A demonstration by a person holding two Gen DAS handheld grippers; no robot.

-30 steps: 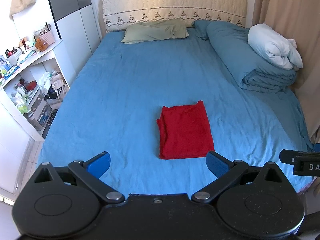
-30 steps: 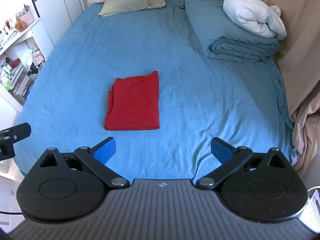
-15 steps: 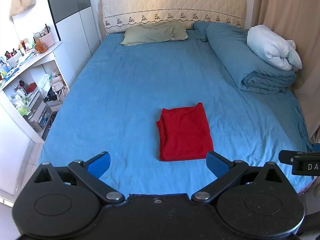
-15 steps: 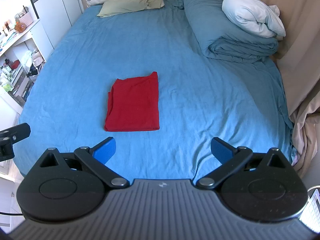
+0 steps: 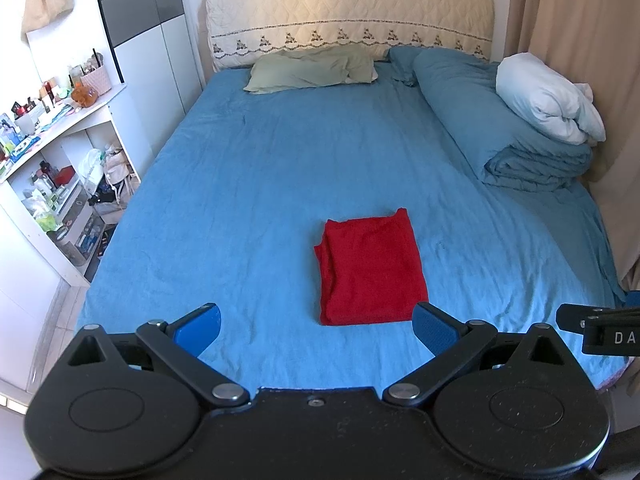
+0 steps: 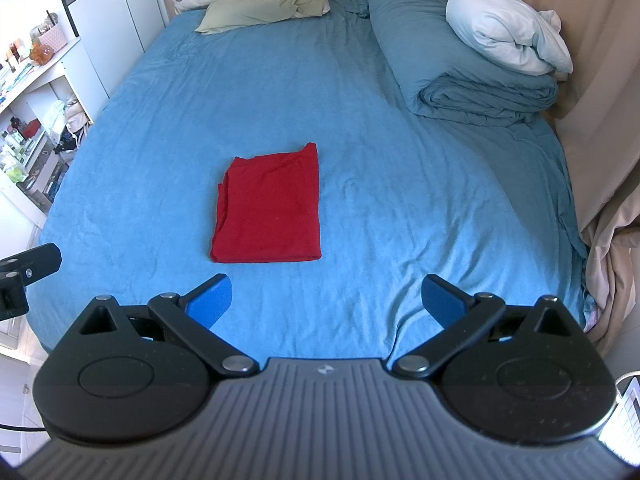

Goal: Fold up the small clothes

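Observation:
A red garment [image 5: 370,266] lies folded into a flat rectangle on the blue bed sheet [image 5: 256,184]; it also shows in the right wrist view [image 6: 270,210]. My left gripper [image 5: 316,332] is open and empty, held above the foot of the bed, short of the garment. My right gripper [image 6: 326,300] is open and empty, also back from the garment, which lies ahead and to its left. Neither gripper touches the cloth.
A rolled blue duvet [image 5: 500,120] with a white pillow [image 5: 548,100] lies along the right side of the bed. A green pillow [image 5: 312,70] sits at the headboard. White shelves [image 5: 60,168] with clutter stand left. Beige curtains [image 6: 592,80] hang right.
Both grippers have drawn back slightly and tilted; the red garment sits a little lower in the left view. It stays folded and still. Both grippers remain open.

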